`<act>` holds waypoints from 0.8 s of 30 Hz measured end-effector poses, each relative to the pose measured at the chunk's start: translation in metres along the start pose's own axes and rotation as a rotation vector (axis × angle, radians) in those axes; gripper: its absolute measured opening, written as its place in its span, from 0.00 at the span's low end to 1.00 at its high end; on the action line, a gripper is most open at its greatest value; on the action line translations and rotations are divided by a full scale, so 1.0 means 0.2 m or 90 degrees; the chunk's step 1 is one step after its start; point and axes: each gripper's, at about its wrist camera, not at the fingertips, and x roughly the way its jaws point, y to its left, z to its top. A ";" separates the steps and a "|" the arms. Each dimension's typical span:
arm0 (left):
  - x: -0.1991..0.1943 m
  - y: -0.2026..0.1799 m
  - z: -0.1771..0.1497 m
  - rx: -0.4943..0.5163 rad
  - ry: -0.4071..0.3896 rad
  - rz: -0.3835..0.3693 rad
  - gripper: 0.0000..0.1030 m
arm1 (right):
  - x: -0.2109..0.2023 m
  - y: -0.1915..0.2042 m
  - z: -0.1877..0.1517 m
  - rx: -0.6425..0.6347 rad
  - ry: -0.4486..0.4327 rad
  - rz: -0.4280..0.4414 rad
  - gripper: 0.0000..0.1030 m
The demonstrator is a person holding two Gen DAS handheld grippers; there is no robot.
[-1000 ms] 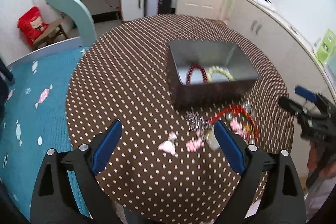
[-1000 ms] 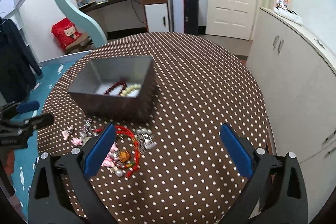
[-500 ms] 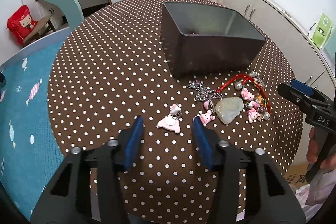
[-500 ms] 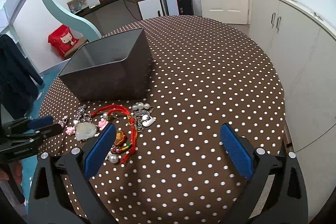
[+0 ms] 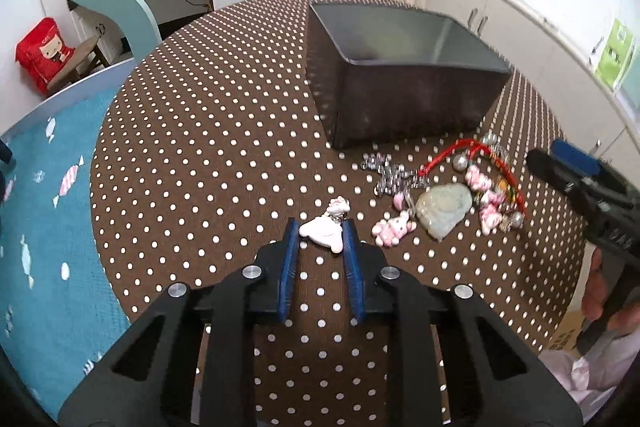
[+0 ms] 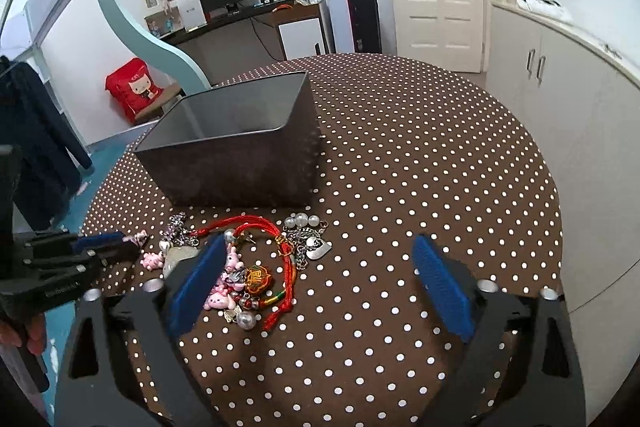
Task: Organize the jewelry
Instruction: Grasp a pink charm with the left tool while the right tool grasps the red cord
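Observation:
My left gripper [image 5: 321, 233] is shut on a white and pink charm [image 5: 323, 233] lying on the polka-dot table [image 5: 200, 147]. To its right lies a heap of jewelry: a pale jade pendant [image 5: 442, 207], pink pig charms [image 5: 394, 227], a silver chain [image 5: 386, 173] and a red cord bracelet [image 5: 472, 155]. A dark metal box [image 5: 400, 75] stands behind the heap. My right gripper [image 6: 316, 279] is open and empty above the table, with the red cord bracelet [image 6: 280, 251], a heart pendant [image 6: 318, 250] and pig charms [image 6: 224, 297] by its left finger.
The right gripper shows at the right edge of the left wrist view [image 5: 592, 195]; the left gripper shows at the left edge of the right wrist view [image 6: 72, 259]. White cabinets [image 6: 560, 99] stand right of the table, a blue rug [image 5: 44, 227] to the left.
My left gripper has dropped to the table, moved forward and closed from wide open onto the white and pink charm. My right gripper has lowered slightly toward the jewelry heap and stays open.

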 end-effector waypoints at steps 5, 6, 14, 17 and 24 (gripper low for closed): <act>-0.04 0.04 0.00 -0.043 -0.039 -0.027 0.21 | 0.06 0.06 -0.01 -0.026 0.032 0.014 0.51; -0.05 0.05 0.00 -0.054 -0.046 -0.032 0.21 | 0.07 0.07 -0.02 -0.032 0.037 0.014 0.44; -0.07 0.08 -0.02 -0.104 -0.085 -0.064 0.21 | 0.10 0.12 -0.03 -0.069 0.043 0.017 0.15; -0.06 0.08 -0.03 -0.111 -0.083 -0.070 0.21 | 0.11 0.15 -0.04 -0.083 0.039 0.017 0.05; -0.05 0.09 -0.06 -0.112 -0.090 -0.094 0.21 | 0.12 0.11 0.00 -0.055 0.041 0.031 0.01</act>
